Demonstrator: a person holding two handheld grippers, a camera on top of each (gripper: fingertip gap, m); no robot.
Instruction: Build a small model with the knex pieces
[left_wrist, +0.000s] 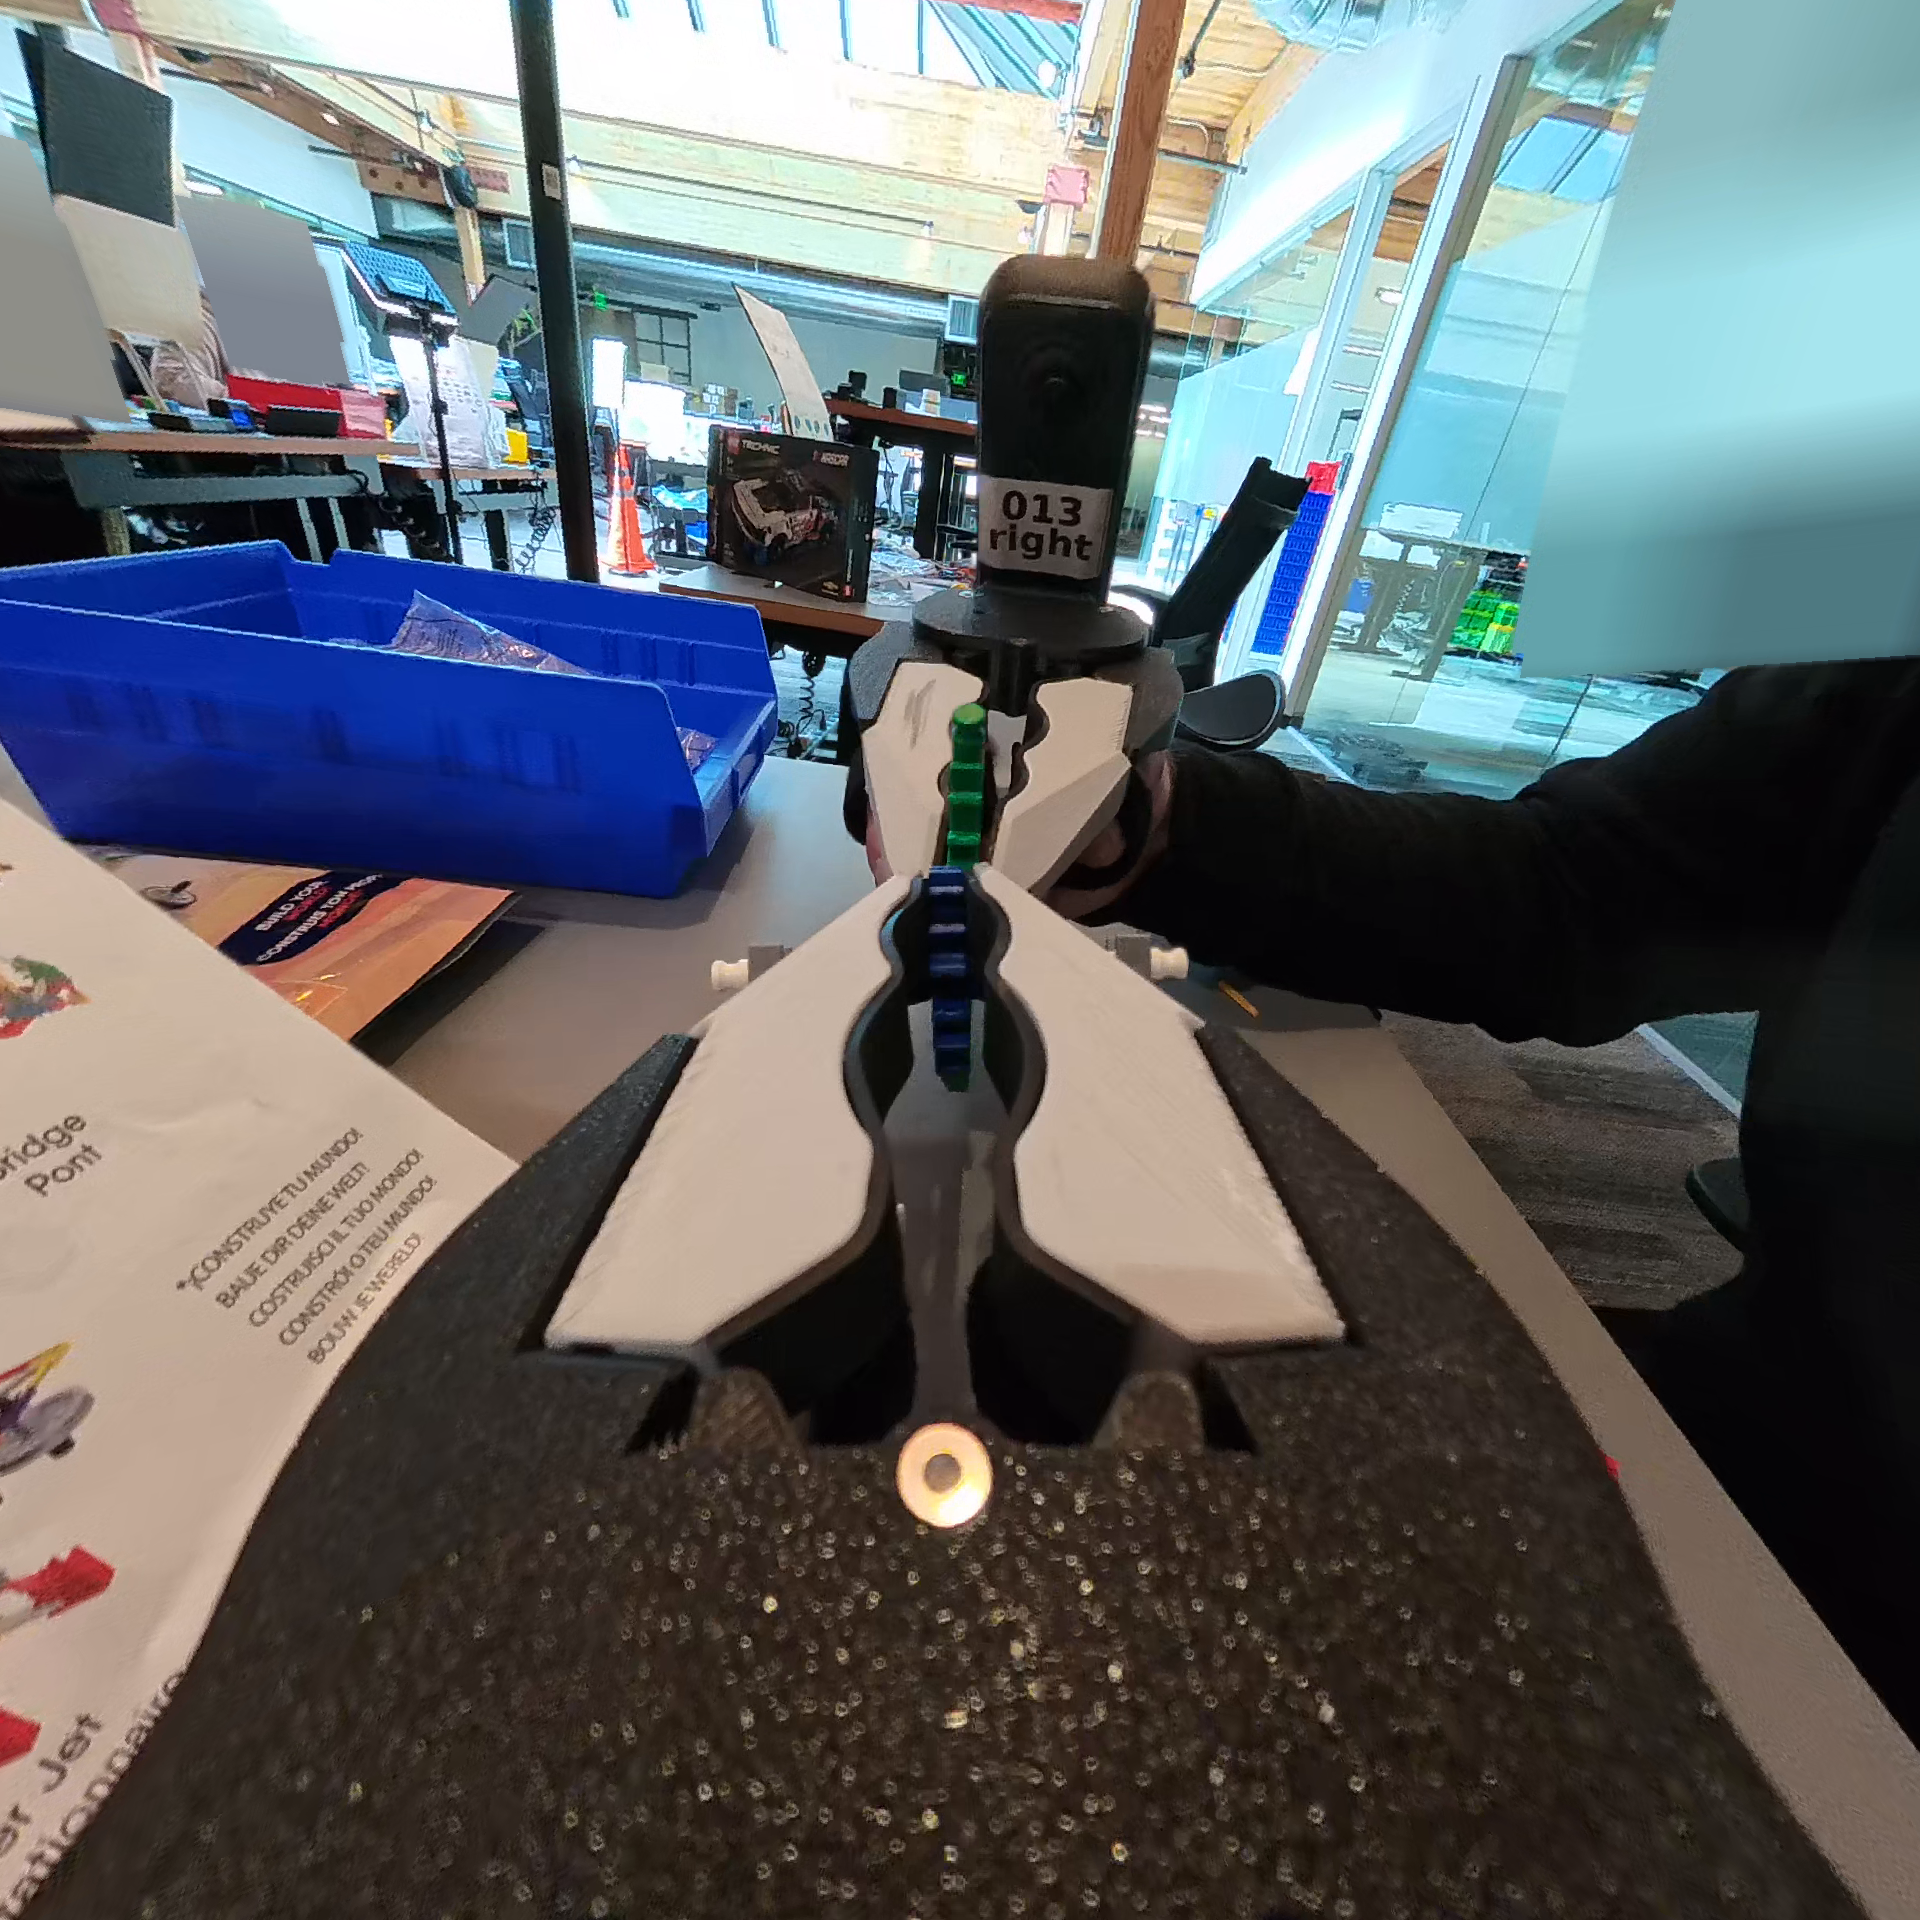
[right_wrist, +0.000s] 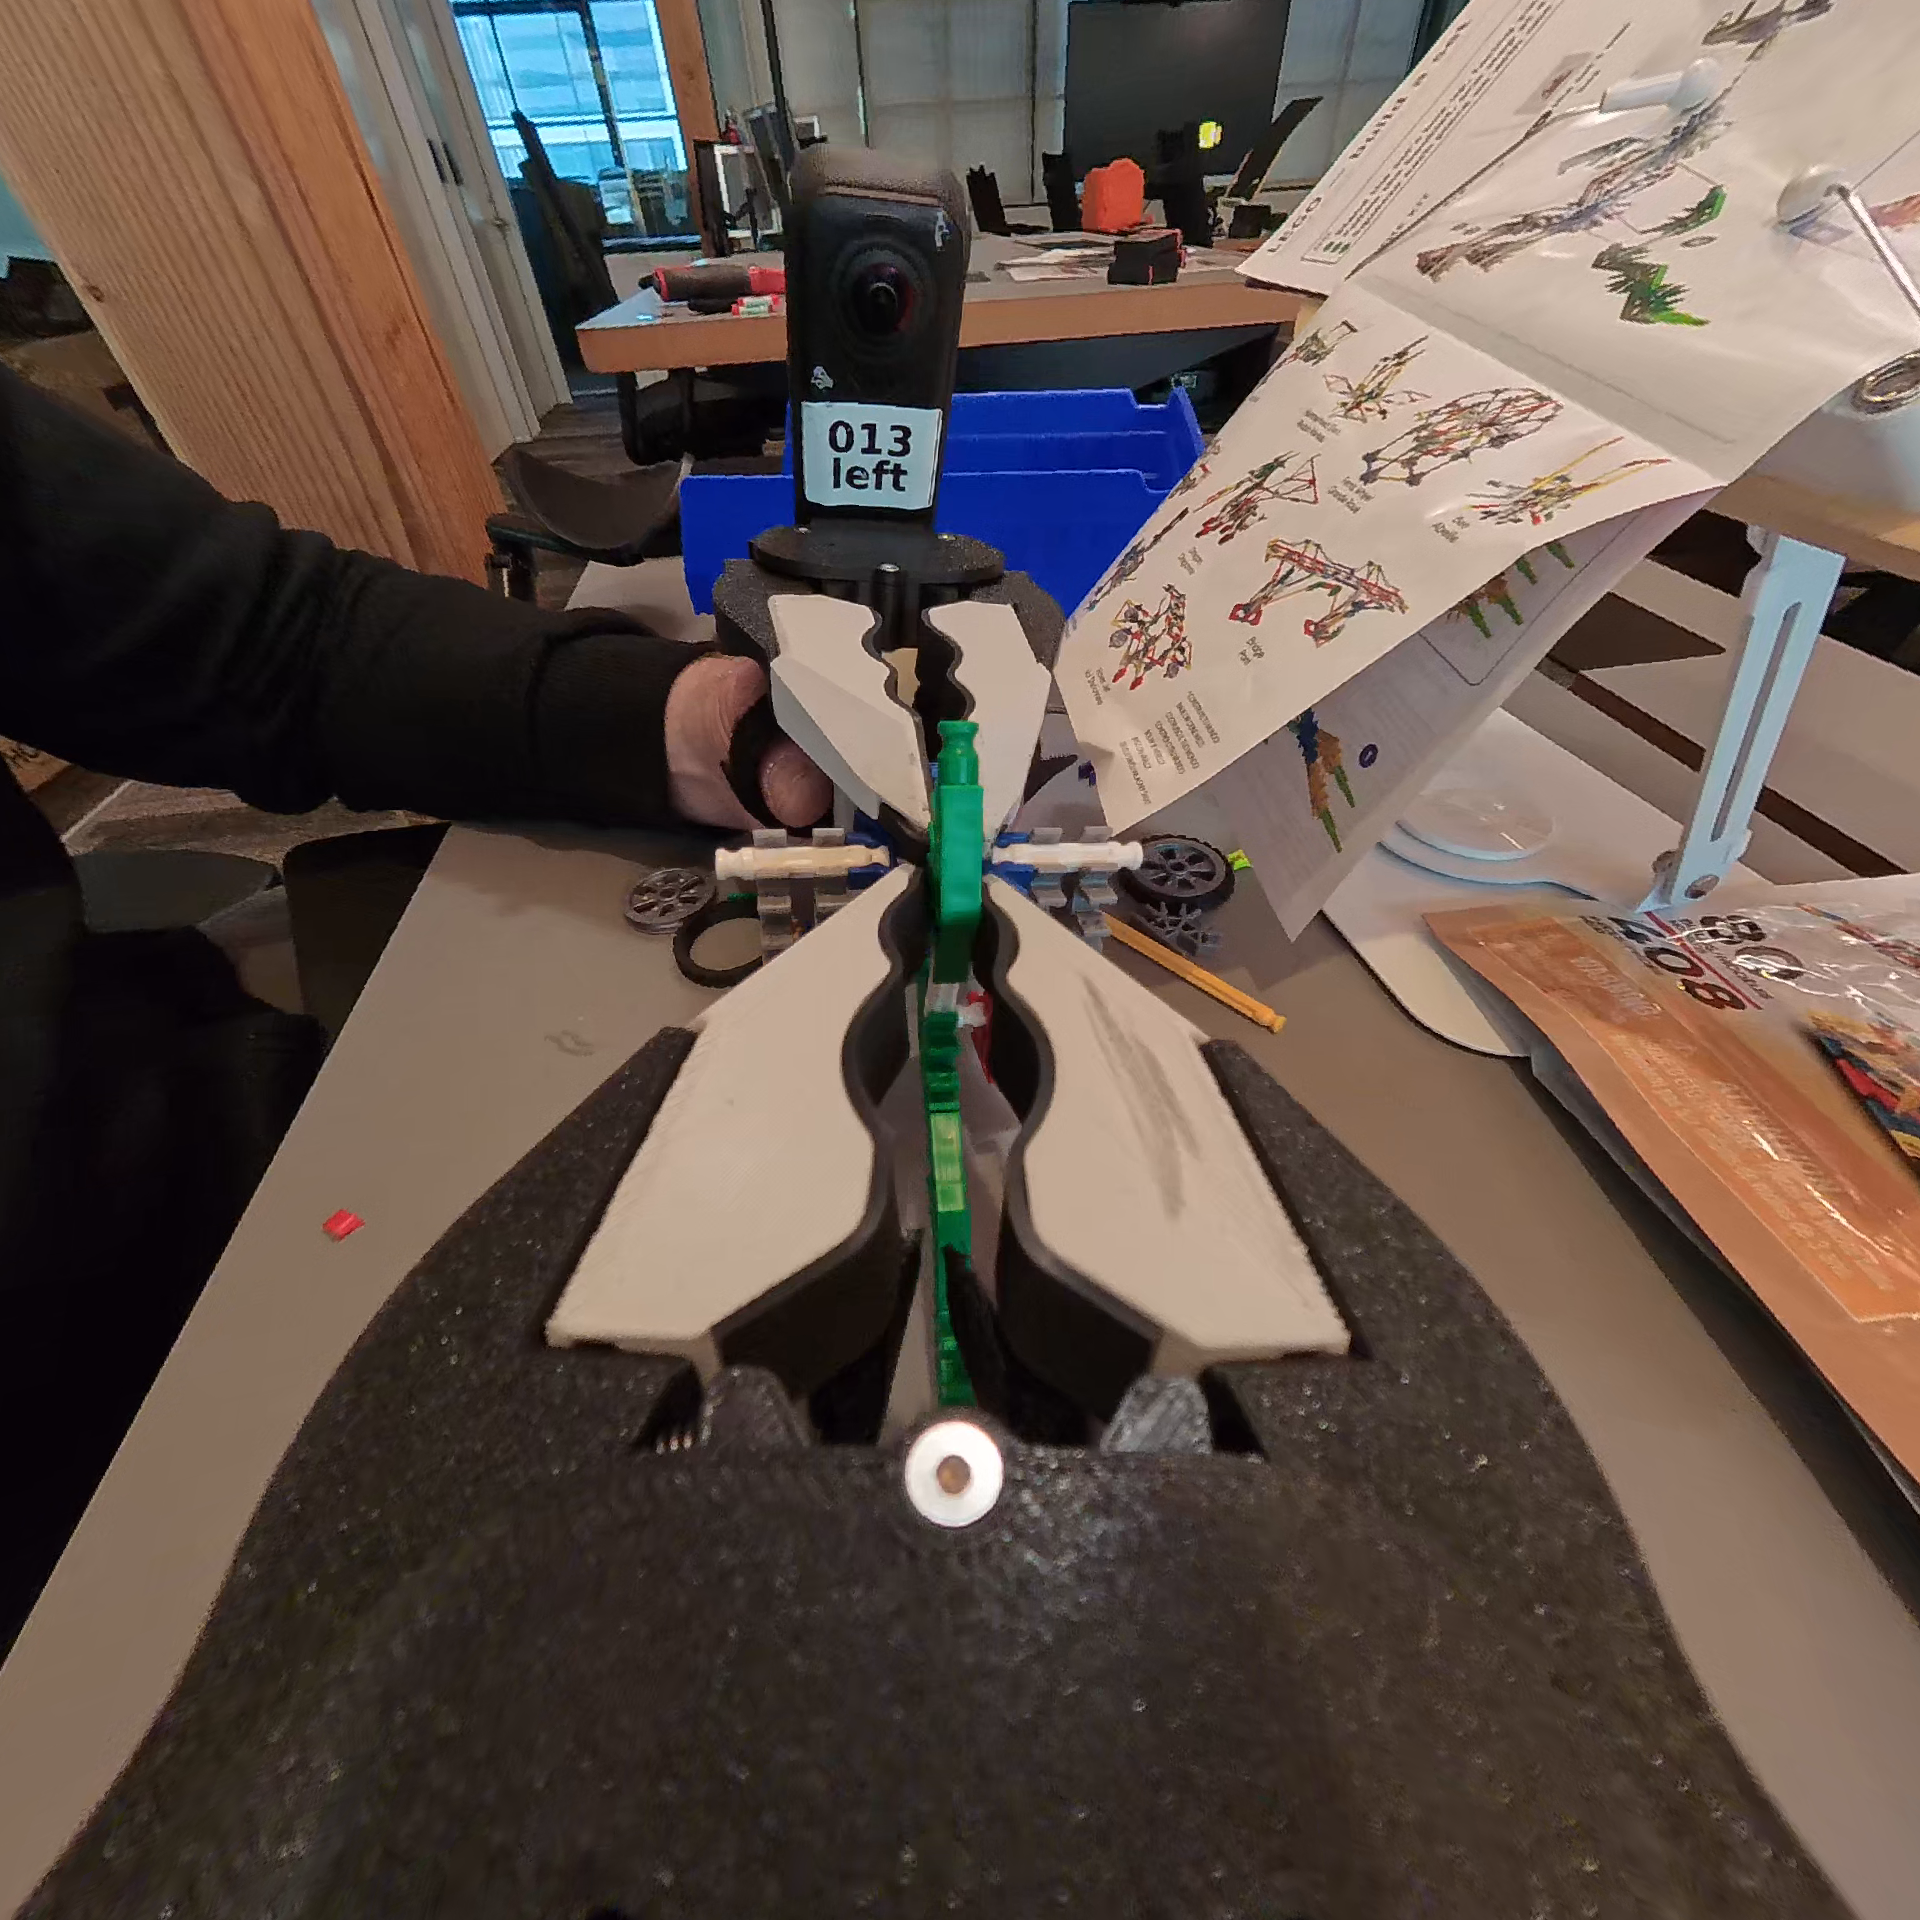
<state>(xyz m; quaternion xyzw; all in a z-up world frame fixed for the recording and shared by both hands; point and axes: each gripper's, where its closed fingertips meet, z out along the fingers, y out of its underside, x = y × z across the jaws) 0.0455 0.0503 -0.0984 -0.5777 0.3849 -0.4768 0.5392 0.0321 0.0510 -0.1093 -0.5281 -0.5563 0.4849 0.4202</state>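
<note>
My left gripper (left_wrist: 948, 883) is shut on a blue toothed connector (left_wrist: 945, 977) held upright between its white fingers. My right gripper (right_wrist: 954, 878) is shut on a green connector-and-rod piece (right_wrist: 956, 862). The two grippers face each other tip to tip above the grey table (right_wrist: 499, 1039). In the left wrist view the right gripper (left_wrist: 954, 854) holds the green piece (left_wrist: 966, 790) right above the blue one; they touch or nearly touch. In the right wrist view the left gripper (right_wrist: 951, 805) sits just behind the green piece. A hand in a black sleeve holds each gripper.
A small build of white rods (right_wrist: 800, 860) and grey and blue connectors sits under the tips. Wheels (right_wrist: 1179, 871), a black tyre (right_wrist: 717, 940) and a yellow rod (right_wrist: 1195, 971) lie nearby. A blue bin (left_wrist: 364, 727), an instruction sheet (right_wrist: 1403, 499) on a white stand (right_wrist: 1745, 707), and an orange packet (right_wrist: 1714, 1091) border the table.
</note>
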